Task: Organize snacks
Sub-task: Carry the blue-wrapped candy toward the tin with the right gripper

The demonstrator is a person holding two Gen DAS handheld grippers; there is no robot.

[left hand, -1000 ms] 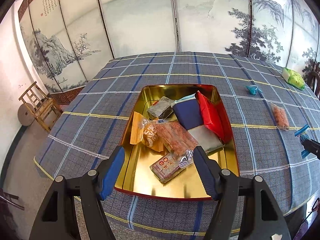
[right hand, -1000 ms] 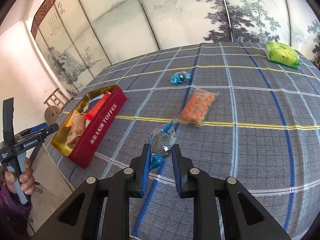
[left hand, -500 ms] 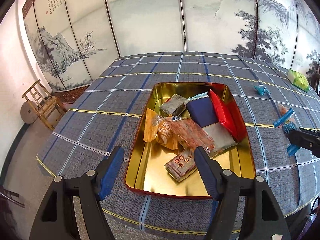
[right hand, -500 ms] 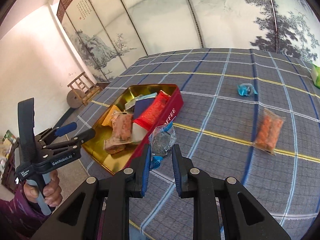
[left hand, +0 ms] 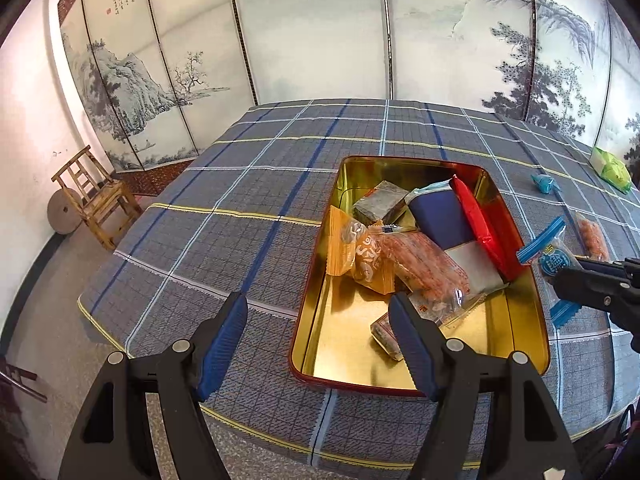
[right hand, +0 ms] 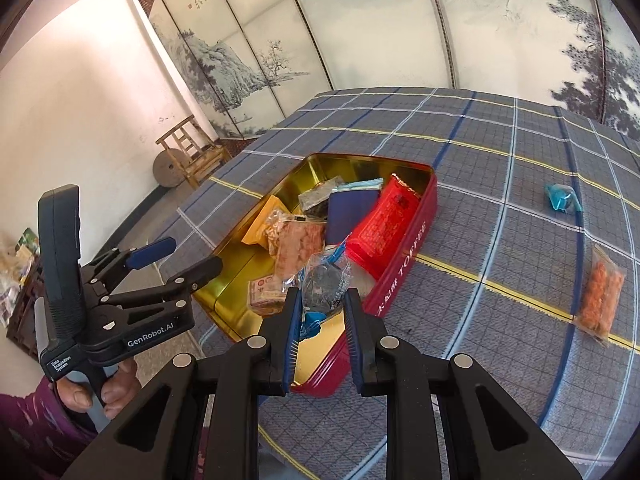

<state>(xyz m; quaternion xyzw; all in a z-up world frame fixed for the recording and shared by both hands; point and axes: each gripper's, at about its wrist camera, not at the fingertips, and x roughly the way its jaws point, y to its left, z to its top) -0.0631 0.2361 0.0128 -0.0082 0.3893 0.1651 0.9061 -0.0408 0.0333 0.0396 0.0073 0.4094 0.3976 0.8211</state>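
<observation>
A red toffee tin (left hand: 536, 328) (right hand: 404, 256) with a gold inside lies on the checked tablecloth and holds several snack packets. My right gripper (right hand: 320, 312) is shut on a clear blue-edged snack packet (right hand: 326, 280) (left hand: 554, 258), held above the tin's near right rim. From the left wrist view the right gripper (left hand: 560, 280) comes in from the right edge beside the tin. My left gripper (left hand: 316, 322) (right hand: 176, 256) hovers open at the tin's near left corner with nothing between its fingers.
On the cloth to the right lie an orange packet (right hand: 602, 296) (left hand: 592, 238), a blue wrapped candy (right hand: 562, 198) (left hand: 544, 183) and a green packet (left hand: 612, 168). A wooden chair (left hand: 94, 200) stands left of the table. A painted folding screen (left hand: 320, 40) stands behind it. A hand (right hand: 100, 392) holds the left gripper.
The right gripper has carried the blue-edged packet leftward from the open cloth to above the tin's rim. The left gripper has shifted left, so the tin sits further right in its view.
</observation>
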